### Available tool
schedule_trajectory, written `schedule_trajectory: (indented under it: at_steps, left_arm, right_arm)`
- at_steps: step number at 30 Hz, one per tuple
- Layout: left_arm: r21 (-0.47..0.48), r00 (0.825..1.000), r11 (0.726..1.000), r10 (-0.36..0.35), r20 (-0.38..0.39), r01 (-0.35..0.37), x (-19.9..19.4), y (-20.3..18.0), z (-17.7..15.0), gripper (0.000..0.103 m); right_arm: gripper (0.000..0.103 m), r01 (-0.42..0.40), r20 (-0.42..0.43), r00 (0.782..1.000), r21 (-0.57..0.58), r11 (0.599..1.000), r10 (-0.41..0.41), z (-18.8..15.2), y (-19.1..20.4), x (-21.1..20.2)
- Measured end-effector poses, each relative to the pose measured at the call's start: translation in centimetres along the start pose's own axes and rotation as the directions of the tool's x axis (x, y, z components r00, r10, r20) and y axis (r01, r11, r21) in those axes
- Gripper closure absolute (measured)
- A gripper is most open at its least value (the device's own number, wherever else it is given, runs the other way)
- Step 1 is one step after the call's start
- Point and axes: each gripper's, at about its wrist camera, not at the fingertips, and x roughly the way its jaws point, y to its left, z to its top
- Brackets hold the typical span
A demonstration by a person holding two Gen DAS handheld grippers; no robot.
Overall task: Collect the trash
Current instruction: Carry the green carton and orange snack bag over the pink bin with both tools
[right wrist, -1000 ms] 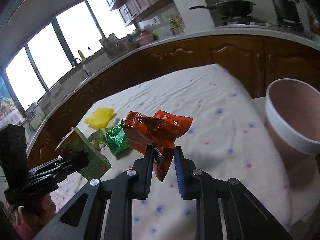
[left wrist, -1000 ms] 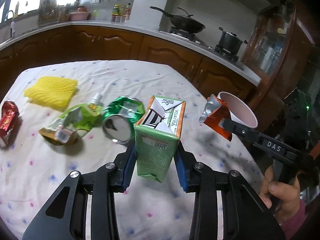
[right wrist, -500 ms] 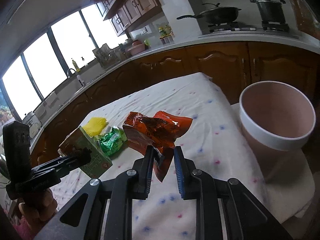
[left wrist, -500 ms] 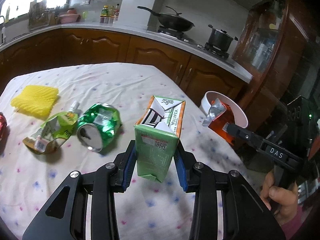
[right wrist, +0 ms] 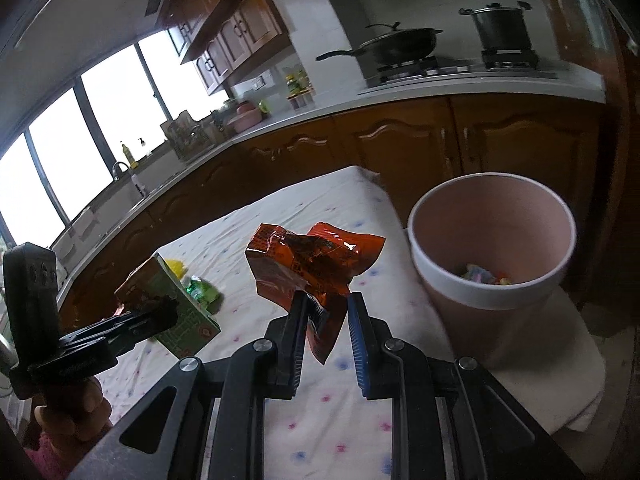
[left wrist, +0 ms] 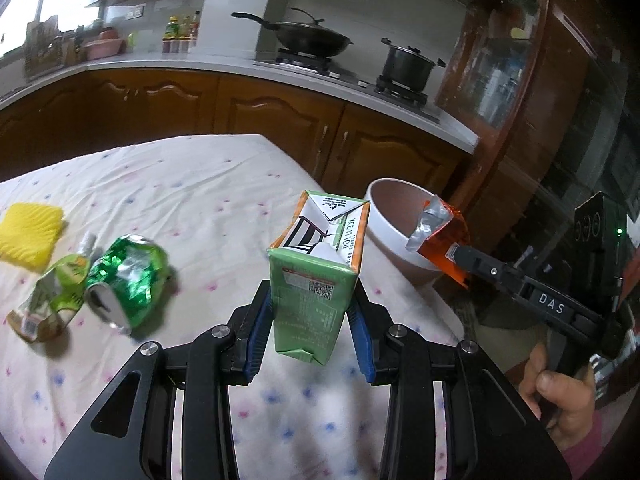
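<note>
My left gripper (left wrist: 310, 312) is shut on a green drink carton (left wrist: 316, 276) and holds it upright above the table near its right edge. My right gripper (right wrist: 325, 312) is shut on a crumpled orange snack wrapper (right wrist: 308, 264), held in the air just left of a pink bin (right wrist: 492, 248) with a white rim and some scraps inside. In the left wrist view the wrapper (left wrist: 444, 236) hangs at the bin's (left wrist: 394, 216) rim. A crushed green can (left wrist: 128, 280) and a green pouch (left wrist: 52, 296) lie on the table at the left.
A yellow foam net (left wrist: 28, 236) lies at the table's far left. The table has a white flowered cloth (left wrist: 192, 184). Wooden cabinets and a counter with a wok (left wrist: 308, 36) and pot (left wrist: 408, 64) stand behind. The bin sits on a white pad (right wrist: 572, 364).
Both grippers have moved right toward the bin with their loads. The bin now looks nearer and its inside shows in the right wrist view. The can and pouch have slid left in view.
</note>
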Motion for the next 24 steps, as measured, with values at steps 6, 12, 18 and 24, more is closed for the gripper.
schedule_trajectory:
  at_steps: [6, 12, 18, 24]
  left_arm:
    - [0.03, 1.0, 0.999, -0.024, -0.01, 0.025, 1.3, -1.9, 1.0, 0.068]
    - [0.068, 0.999, 0.996, -0.051, -0.018, 0.052, 2.6, -4.1, 2.2, 0.068]
    - [0.108, 0.996, 0.991, -0.082, -0.026, 0.085, 4.2, -6.7, 3.8, 0.068]
    - [0.14, 0.993, 0.984, -0.109, -0.035, 0.113, 6.2, -9.0, 5.5, 0.068]
  right_arm:
    - [0.082, 0.03, 0.021, 0.999, 0.03, 0.999, -0.03, 0.6, -2.1, -0.9]
    - [0.082, 0.06, 0.04, 0.997, 0.05, 0.997, -0.062, 1.2, -4.0, -1.7]
    - [0.082, 0.094, 0.056, 0.994, 0.073, 0.993, -0.099, 2.1, -6.3, -2.4]
    - [0.082, 0.123, 0.063, 0.99, 0.091, 0.988, -0.129, 2.9, -8.4, -2.5]
